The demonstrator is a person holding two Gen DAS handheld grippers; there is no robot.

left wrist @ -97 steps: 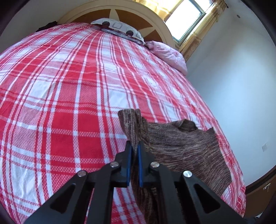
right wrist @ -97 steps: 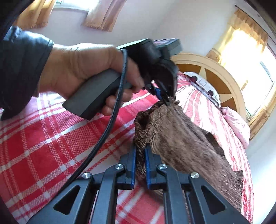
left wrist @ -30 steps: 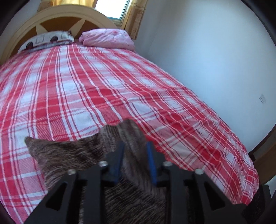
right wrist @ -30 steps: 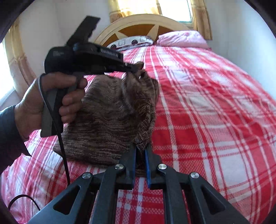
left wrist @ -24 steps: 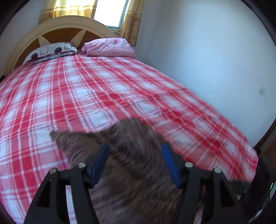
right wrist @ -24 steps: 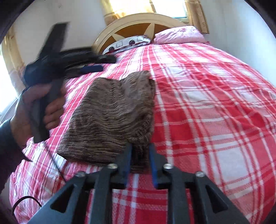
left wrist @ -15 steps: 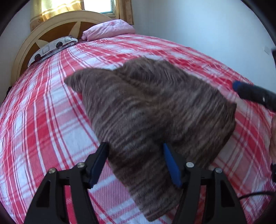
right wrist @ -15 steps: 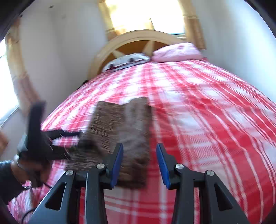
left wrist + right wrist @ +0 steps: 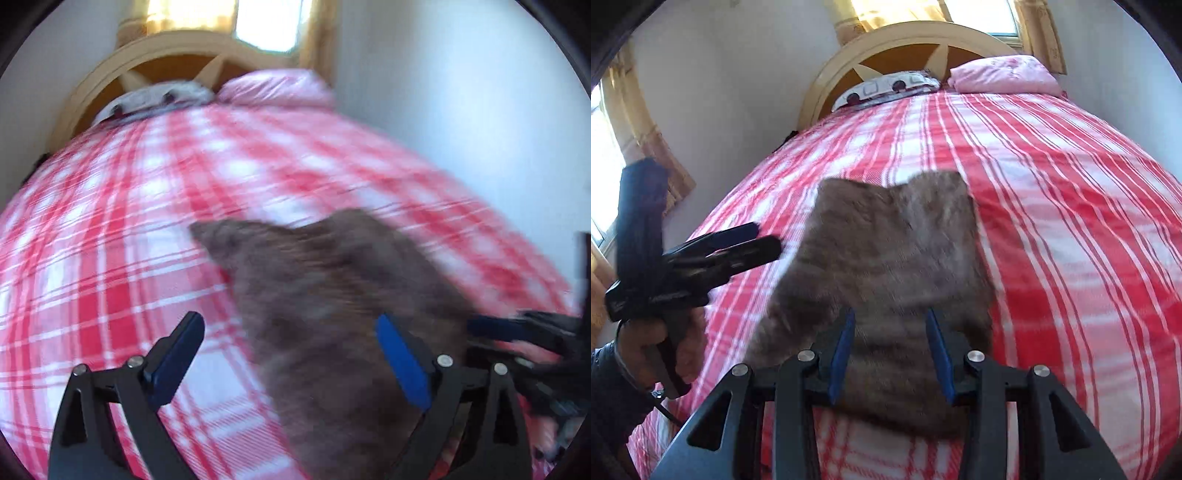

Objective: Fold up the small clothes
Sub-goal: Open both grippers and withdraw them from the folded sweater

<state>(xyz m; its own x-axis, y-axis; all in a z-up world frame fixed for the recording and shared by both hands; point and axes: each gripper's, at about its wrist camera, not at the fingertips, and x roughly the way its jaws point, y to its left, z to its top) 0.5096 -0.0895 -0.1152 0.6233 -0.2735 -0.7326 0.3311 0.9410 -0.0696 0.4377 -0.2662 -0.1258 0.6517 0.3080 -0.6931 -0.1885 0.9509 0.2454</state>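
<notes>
A brown knitted garment [image 9: 332,295] lies folded flat on the red and white checked bedspread [image 9: 110,229]. My left gripper [image 9: 288,325] hovers over its near left edge; the jaws are opening wide and the pads touch no cloth. From the right wrist the garment [image 9: 894,251] lies straight ahead. My right gripper [image 9: 890,314] stands open above its near edge, with cloth seen between the fingers but not pinched. The left gripper [image 9: 768,238], held in a hand [image 9: 646,343], sits left of the garment. The right gripper [image 9: 517,328] shows blurred at the right edge.
A cream and brown headboard [image 9: 908,40] stands at the far end with a patterned pillow [image 9: 886,88] and a pink pillow [image 9: 1001,75]. A white wall [image 9: 461,110] runs along the bed's right side. Curtained windows [image 9: 613,147] are on the left and behind the headboard.
Both grippers have let go of the garment, which dropped flat onto the bed. The left jaws spread wide and the right jaws parted. Both hands drew back from the cloth.
</notes>
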